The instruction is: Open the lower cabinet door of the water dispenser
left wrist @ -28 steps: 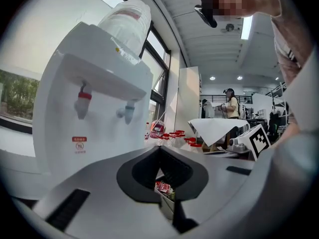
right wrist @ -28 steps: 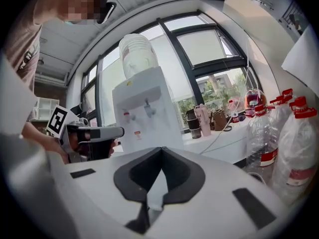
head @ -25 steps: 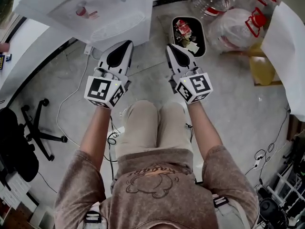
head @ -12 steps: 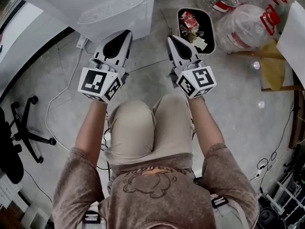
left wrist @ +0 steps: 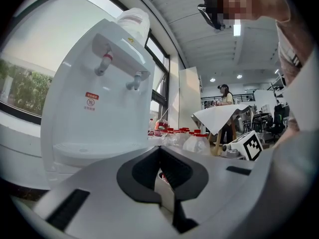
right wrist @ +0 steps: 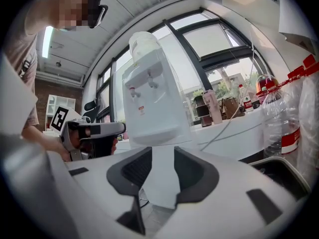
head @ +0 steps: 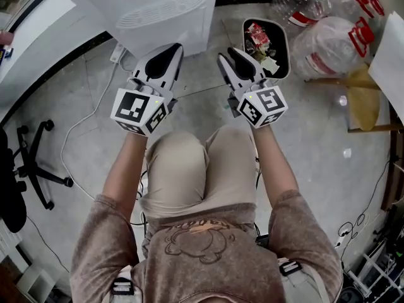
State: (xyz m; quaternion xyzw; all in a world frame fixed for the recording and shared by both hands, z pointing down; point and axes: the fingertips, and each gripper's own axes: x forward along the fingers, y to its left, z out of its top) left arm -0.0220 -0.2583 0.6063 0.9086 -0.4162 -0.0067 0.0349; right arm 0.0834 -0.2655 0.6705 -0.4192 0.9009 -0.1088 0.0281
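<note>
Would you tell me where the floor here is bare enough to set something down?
Bare floor lies between the water dispenser and the person's knees, and more right of the right arm. Crowded: right of the dispenser, the waste bin and bagged bottles; far left, the office chair.
</note>
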